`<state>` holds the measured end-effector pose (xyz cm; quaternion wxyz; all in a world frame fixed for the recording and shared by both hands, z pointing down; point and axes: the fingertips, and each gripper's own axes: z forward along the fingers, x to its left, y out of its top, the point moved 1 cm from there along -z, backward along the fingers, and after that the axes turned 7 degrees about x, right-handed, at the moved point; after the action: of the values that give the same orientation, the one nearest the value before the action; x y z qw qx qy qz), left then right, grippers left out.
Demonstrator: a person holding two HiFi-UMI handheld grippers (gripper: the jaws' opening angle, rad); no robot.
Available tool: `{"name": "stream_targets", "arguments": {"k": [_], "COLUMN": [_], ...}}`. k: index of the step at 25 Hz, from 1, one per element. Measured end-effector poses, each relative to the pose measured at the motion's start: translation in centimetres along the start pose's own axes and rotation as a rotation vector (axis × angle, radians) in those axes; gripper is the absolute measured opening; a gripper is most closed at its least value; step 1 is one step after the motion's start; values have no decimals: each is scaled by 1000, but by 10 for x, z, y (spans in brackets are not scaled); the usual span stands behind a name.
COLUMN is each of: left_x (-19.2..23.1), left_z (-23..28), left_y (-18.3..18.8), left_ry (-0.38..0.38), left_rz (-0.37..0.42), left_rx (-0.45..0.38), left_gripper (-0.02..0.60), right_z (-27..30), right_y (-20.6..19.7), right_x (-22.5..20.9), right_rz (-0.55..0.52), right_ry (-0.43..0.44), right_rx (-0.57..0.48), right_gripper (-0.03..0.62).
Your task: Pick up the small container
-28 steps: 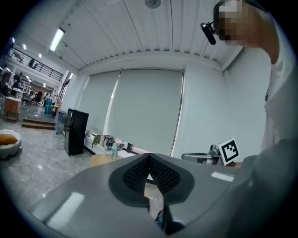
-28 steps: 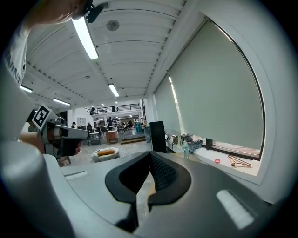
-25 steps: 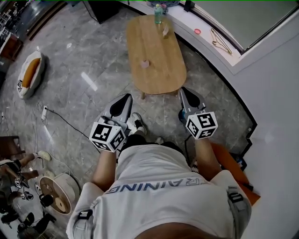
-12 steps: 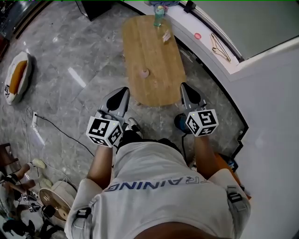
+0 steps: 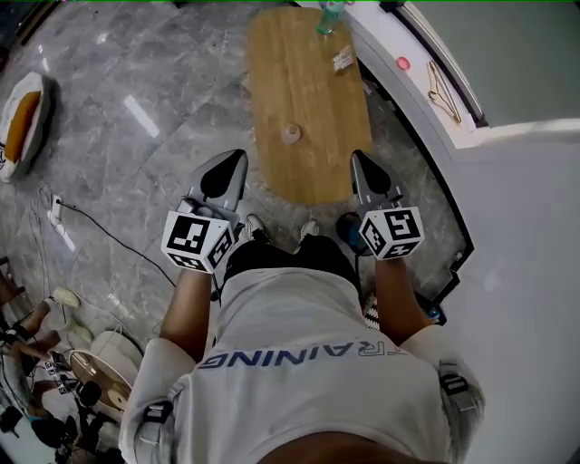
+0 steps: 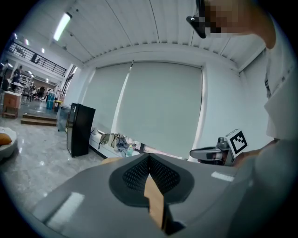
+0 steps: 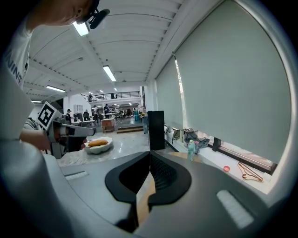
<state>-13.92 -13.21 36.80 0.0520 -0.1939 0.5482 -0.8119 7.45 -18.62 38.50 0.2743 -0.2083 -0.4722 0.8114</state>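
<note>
The small pink container (image 5: 290,134) stands near the middle of the oval wooden table (image 5: 313,172) in the head view. Both grippers are held level in front of the person, short of the table's near end. My left gripper (image 5: 228,163) is at the table's left near corner, its jaws together with nothing between them. My right gripper (image 5: 360,161) is at the right near corner, also shut and empty. In the left gripper view the closed jaws (image 6: 149,158) hide the container. The right gripper view shows closed jaws (image 7: 150,154) and only a strip of tabletop.
A green bottle (image 5: 328,16) and a small packet (image 5: 343,59) sit at the table's far end. A white ledge (image 5: 426,109) with a hanger (image 5: 444,86) and a pink lid (image 5: 402,63) runs along the right. A white cushion (image 5: 23,118) and a cable (image 5: 86,227) lie on the floor at left.
The person has stepped toward the table. Both grippers have come up to its near end, and the container is closer to them. The jaws stayed together.
</note>
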Motion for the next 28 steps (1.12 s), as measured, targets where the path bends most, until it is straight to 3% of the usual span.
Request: {"name": "stream_targets", "arguments": {"k": [7,14,20,28], "left_x": [-2,-14,-12,2], "left_z": [37,81,93,111], "left_y": [-2,9,-3,3], "left_ry": [87,184,158,95], "left_rz": [-23,-63,-84,-60], "left_rx": [44,31,77,91], "left_gripper": [0,0,0,0], "right_z": [38,61,74,89], "right_y": [12,9,10,-4], "right_x": [-37,-91,-99,-91], "right_rz": [-17,-16,-4,-35], "right_ry": [96,186,158,136], "right_rx": [8,23,34,111], "right_gripper": [17,26,54,250]}}
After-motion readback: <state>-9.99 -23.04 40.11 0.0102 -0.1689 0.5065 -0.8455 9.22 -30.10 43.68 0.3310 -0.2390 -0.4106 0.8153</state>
